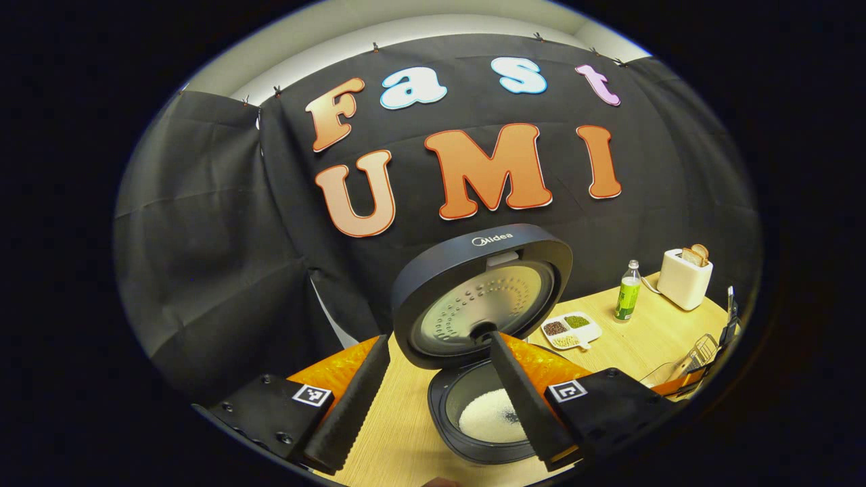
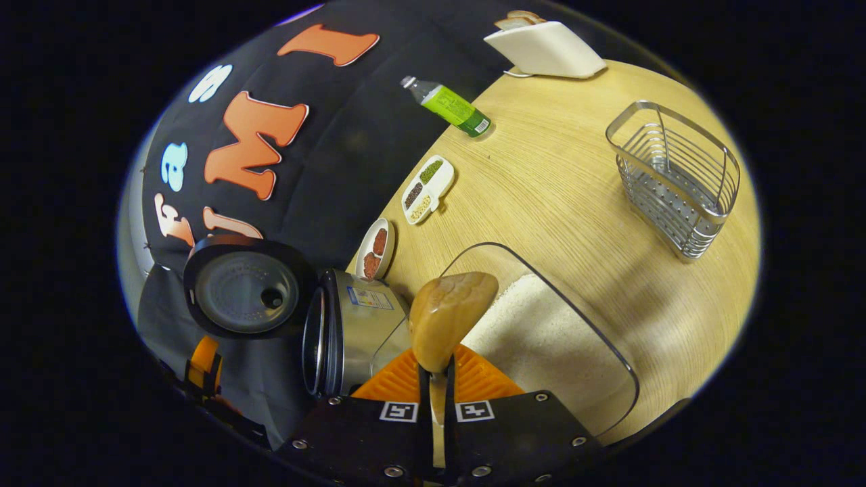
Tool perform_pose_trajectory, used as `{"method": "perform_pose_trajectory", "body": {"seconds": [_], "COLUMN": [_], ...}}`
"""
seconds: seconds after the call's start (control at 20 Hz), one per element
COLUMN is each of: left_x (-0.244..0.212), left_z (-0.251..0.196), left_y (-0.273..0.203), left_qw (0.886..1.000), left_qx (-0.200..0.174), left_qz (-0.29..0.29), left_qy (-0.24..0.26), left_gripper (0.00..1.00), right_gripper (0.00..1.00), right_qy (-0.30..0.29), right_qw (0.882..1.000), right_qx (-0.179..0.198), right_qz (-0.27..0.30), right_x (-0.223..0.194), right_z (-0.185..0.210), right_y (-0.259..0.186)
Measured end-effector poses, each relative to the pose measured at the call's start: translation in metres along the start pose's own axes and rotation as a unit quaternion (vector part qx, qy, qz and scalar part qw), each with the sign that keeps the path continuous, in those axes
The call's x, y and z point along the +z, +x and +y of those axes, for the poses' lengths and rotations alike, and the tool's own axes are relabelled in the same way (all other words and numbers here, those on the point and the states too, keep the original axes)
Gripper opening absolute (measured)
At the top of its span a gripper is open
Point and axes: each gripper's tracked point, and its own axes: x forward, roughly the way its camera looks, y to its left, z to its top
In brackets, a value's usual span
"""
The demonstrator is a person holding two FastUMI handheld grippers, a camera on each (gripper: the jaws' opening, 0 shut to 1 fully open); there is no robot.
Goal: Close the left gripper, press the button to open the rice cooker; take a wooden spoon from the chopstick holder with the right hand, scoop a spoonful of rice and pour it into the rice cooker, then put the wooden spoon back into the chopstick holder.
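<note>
Right gripper (image 2: 438,379), clamped on the wooden spoon (image 2: 446,318), held its bowl just above the rice container (image 2: 541,338); the open rice cooker (image 2: 352,331) lay beside the container.

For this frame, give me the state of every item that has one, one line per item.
rice cooker: lid up, white rice in the pot.
wooden spoon: clamped by the handle, bowl over the rice container.
rice container: open, holding rice.
chopstick holder: upright, nothing in it.
bottle: upright, capped.
toaster: bread in the slots.
left gripper: open.
right gripper: shut on the spoon handle.
</note>
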Motion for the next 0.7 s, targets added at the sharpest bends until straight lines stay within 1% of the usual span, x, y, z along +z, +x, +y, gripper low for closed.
{"method": "perform_pose_trajectory", "body": {"seconds": [0.15, 0.3, 0.35, 0.4, 0.45, 0.5, 0.55, 0.6, 0.65, 0.7], "left_x": [0.006, 0.009, 0.011, 0.013, 0.015, 0.016, 0.017, 0.018, 0.021, 0.022], "left_z": [-0.001, -0.005, -0.007, -0.01, -0.011, -0.013, -0.014, -0.015, -0.016, -0.016], "left_y": [-0.001, -0.004, -0.004, -0.004, -0.006, -0.007, -0.008, -0.008, -0.009, -0.012], "left_qw": [1.0, 1.0, 1.0, 1.0, 1.0, 1.0, 1.0, 0.999, 0.999, 0.999], "left_qx": [0.007, 0.013, 0.015, 0.016, 0.018, 0.019, 0.022, 0.024, 0.027, 0.029], "left_qz": [-0.003, -0.005, -0.007, -0.008, -0.01, -0.011, -0.013, -0.015, -0.019, -0.022], "left_qy": [-0.001, -0.005, -0.007, -0.009, -0.012, -0.015, -0.014, -0.016, -0.019, -0.021], "left_gripper": [1.0, 1.0, 0.94, 1.0, 0.94, 0.94, 1.0, 0.94, 0.94, 1.0], "right_gripper": [0.06, 0.06, 0.06, 0.06, 0.06, 0.06, 0.06, 0.06, 0.06, 0.06], "right_qy": [0.043, 0.072, 0.081, 0.089, 0.097, 0.107, 0.117, 0.13, 0.139, 0.149], "right_qw": [0.999, 0.996, 0.995, 0.994, 0.992, 0.99, 0.988, 0.984, 0.982, 0.979], "right_qx": [0.025, 0.05, 0.06, 0.07, 0.08, 0.092, 0.104, 0.118, 0.129, 0.14], "right_qz": [0.005, 0.001, 0.0, -0.004, -0.004, -0.005, -0.003, -0.003, 0.001, 0.0], "right_x": [0.011, 0.032, 0.039, 0.047, 0.053, 0.06, 0.066, 0.072, 0.076, 0.081], "right_z": [-0.003, -0.003, -0.002, 0.0, 0.002, 0.006, 0.01, 0.015, 0.019, 0.023], "right_y": [-0.008, -0.022, -0.028, -0.033, -0.039, -0.043, -0.048, -0.052, -0.055, -0.057]}}
